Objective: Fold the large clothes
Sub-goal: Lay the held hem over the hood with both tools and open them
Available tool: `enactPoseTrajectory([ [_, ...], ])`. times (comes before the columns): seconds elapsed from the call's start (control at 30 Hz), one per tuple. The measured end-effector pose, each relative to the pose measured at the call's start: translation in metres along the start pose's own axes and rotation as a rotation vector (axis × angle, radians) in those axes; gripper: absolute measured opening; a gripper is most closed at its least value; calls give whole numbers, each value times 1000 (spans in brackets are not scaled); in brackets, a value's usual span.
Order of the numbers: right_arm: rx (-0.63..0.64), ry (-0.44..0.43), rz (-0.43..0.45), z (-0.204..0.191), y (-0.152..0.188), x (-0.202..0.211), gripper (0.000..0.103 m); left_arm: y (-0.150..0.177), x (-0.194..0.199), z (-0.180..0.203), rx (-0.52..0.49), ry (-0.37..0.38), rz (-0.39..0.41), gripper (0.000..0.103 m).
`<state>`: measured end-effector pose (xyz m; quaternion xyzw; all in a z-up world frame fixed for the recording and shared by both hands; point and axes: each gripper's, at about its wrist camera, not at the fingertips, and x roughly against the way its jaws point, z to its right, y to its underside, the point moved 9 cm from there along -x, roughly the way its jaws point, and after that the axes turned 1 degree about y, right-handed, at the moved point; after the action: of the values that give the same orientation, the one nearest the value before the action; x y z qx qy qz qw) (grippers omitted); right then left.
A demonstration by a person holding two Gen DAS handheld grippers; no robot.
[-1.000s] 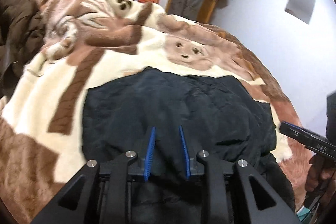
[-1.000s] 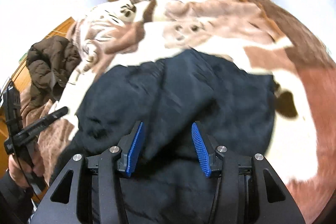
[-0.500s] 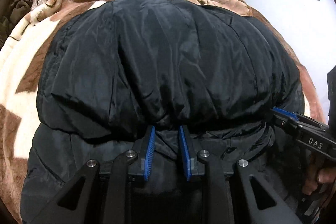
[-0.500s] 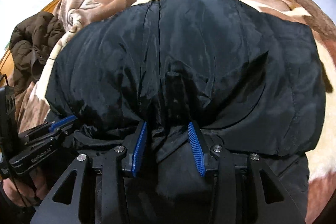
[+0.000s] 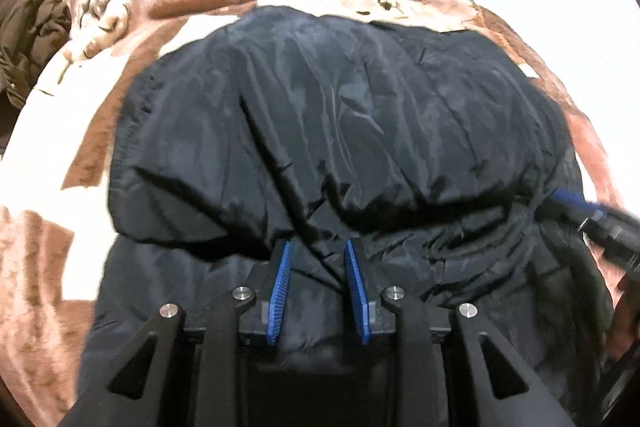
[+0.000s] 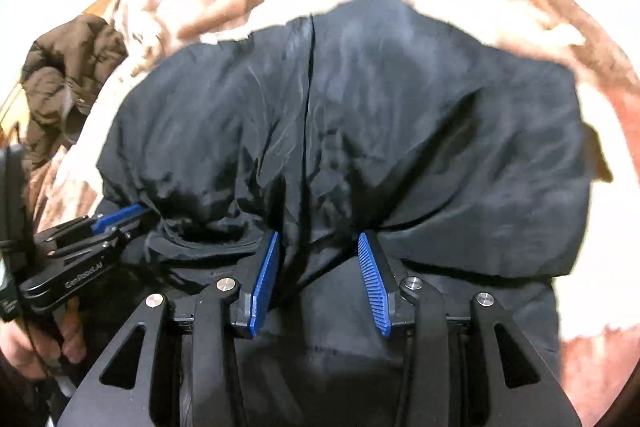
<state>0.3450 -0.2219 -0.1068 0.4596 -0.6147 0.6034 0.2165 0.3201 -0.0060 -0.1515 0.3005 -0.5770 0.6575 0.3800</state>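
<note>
**Both tongs on the folded edge of the black coat**

My left tongs stand partly open, a narrow gap between the blue pads, with a gathered ridge of the black coat running down between them; I cannot tell whether the pads actually pinch it. My right tongs are spread wider, and a bunch of the same fabric sits in the gap, touching the left pad. The coat lies doubled over on the bed, on the brown-and-cream blanket, its upper layer ballooning ahead of both tongs. A brown jacket lies heaped at the blanket's left edge.
</note>
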Motion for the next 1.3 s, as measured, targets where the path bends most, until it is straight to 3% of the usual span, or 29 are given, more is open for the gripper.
enactPoseTrajectory([
  [0.13,-5,4,109,14,-24,35,41,-14,22,-7,-5,-7,55,30],
  [0.23,-35,42,149,32,-51,32,41,-41,25,-14,6,-30,105,30],
  [0.33,-67,65,126,41,-69,9,41,-73,14,-21,32,-53,132,30],
  [0.43,-109,80,53,57,-63,-24,38,-89,-8,-34,54,-77,116,30],
  [0.6,-139,45,33,65,-39,-44,38,-75,-28,-44,54,-69,95,36],
  [0.93,-109,73,23,61,-38,-41,38,-77,-24,-42,46,-85,73,38],
  [1.07,-81,99,80,53,-40,-5,38,-71,12,-34,60,-56,135,38],
  [1.17,-90,70,151,41,-35,25,38,-53,34,-18,69,11,172,38],
  [1.3,-77,-2,127,11,-16,21,38,-15,16,16,14,74,102,41],
])
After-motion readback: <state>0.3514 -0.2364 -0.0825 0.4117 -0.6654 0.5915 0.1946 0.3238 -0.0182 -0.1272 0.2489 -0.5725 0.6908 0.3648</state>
